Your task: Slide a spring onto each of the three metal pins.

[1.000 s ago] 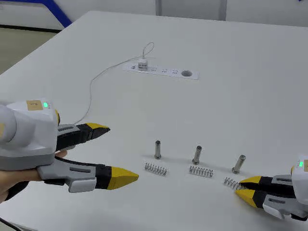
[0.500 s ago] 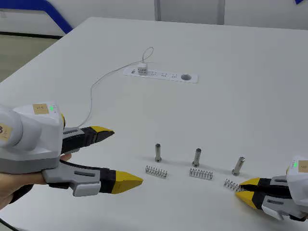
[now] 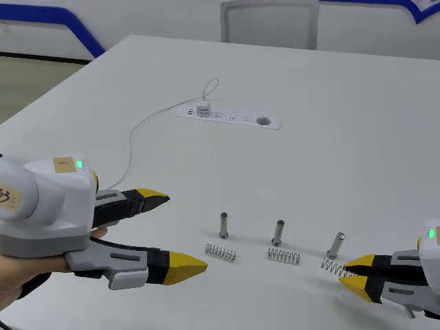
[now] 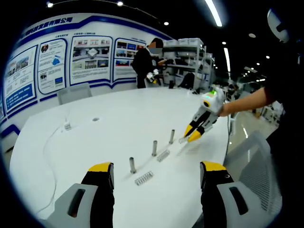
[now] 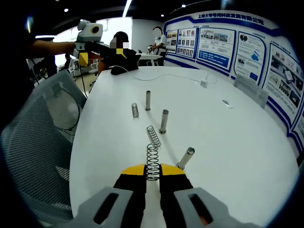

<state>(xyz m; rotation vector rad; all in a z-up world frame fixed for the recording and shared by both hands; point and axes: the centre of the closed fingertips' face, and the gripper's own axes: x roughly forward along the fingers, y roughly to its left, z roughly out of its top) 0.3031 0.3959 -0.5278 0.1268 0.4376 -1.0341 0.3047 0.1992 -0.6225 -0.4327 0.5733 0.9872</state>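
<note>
Nothing is actually on a pin yet, as far as I can see. Starting on the left, the left tool (image 3: 184, 231) hangs over the table (image 3: 309, 172) with its jaws spread wide and nothing in them, well apart from the parts. Then comes the row. The left pin (image 3: 223, 225) stands upright with the left spring (image 3: 220, 252) lying flat just in front of it. The middle pin (image 3: 278, 232) has the middle spring (image 3: 283, 256) lying the same way. The right pin (image 3: 336, 245) is bare like the other two. The right spring (image 3: 332, 267) sits just beside that pin's base, and the right tool (image 3: 345, 271) is clenched on its near end, which looks to me like the pickup for spring number one. Count: three pins, three springs, two tools. Zero of three done I'd say, all three slides still left to do
</note>
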